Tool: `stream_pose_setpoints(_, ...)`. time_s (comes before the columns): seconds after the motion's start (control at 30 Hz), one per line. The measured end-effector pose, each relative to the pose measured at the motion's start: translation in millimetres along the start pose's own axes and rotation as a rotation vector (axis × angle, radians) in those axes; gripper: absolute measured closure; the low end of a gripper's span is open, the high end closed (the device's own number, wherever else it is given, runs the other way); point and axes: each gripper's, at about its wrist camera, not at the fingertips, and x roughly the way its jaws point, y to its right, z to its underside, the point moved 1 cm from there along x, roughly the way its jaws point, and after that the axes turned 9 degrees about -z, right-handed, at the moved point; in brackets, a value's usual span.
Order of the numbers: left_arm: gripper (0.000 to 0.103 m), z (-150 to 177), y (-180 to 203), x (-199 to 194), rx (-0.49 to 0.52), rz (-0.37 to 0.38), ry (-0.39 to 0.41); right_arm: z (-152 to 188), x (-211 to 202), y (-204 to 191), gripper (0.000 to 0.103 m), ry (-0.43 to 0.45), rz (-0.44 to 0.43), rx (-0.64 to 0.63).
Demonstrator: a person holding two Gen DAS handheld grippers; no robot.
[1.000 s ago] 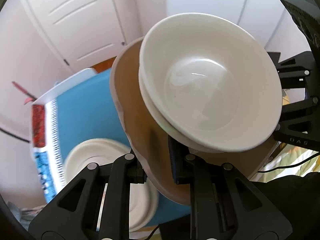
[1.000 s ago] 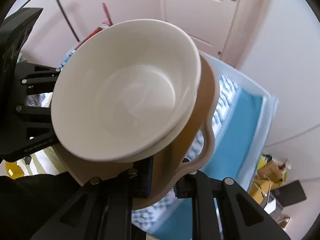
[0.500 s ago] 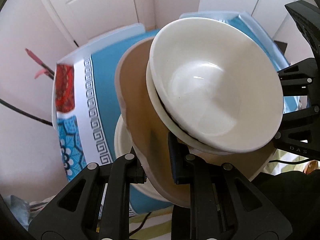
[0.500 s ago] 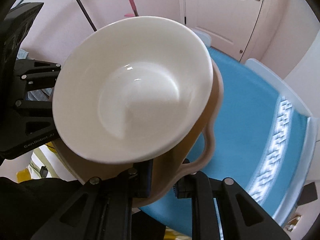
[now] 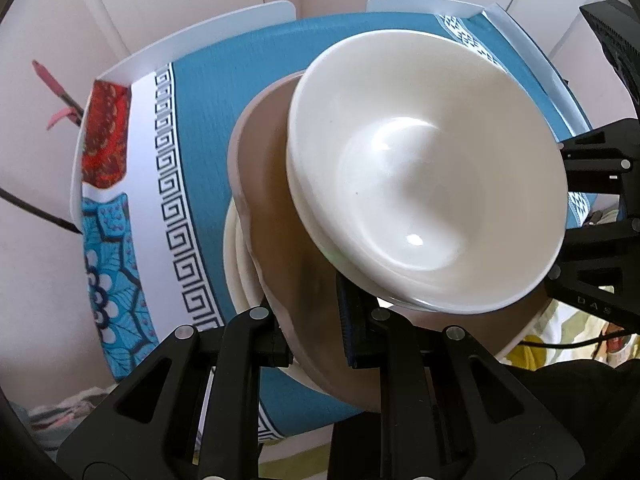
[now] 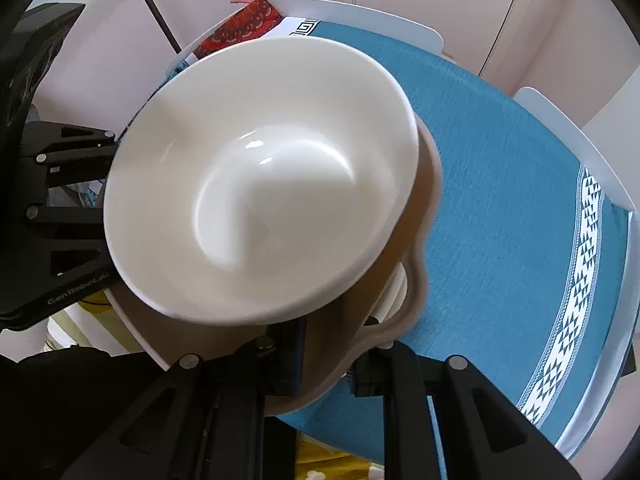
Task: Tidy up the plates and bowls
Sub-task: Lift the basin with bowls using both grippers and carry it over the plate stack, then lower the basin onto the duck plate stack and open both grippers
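A tan wavy-rimmed plate (image 5: 276,216) carries two stacked white bowls (image 5: 424,168). My left gripper (image 5: 316,336) is shut on its near rim. From the far side my right gripper (image 5: 592,220) grips the same plate. In the right wrist view, the right gripper (image 6: 324,356) is shut on the tan plate (image 6: 418,296), and the white bowls (image 6: 260,176) fill the middle. The left gripper (image 6: 60,200) shows at the left edge. A stack of white plates (image 5: 240,272) lies on the table just under the tan plate, peeking out as white plates (image 6: 396,288).
The table wears a blue cloth (image 5: 208,120) with a white key-pattern border and a red patch (image 5: 104,136) at one corner. Bare blue cloth (image 6: 500,200) stretches to the right. White doors and pink walls stand behind. A black cable runs past the left edge.
Both grippers have carried the tan plate and bowls across and down over the table. It now hangs close above the stack of white plates. Both grips are unchanged.
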Motion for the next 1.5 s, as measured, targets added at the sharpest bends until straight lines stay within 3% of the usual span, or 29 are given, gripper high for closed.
stream_pose_setpoints(0.37,0.088,1,-3,2,-0.033,-0.001,-0.016,-5,10,-4,0.087,-0.034,-0.003,0.024)
stream_pose_setpoints(0.73,0.088,-6,0,8,-0.01,0.014,-0.116,-11,13,-6,0.086,-0.076,-0.05,0.074)
stream_pose_setpoints(1.03,0.086,-9,0,3,0.021,-0.007,-0.162,-15,1,-6,0.08,-0.103,-0.066,0.097)
stream_pose_setpoints(1.2,0.086,-12,-1,-6,0.035,-0.028,-0.167,-12,-12,-9,0.06,-0.098,-0.037,0.096)
stream_pose_setpoints(1.5,0.085,-2,3,-37,0.018,-0.054,-0.141,-2,-35,-11,0.06,-0.05,-0.032,0.123)
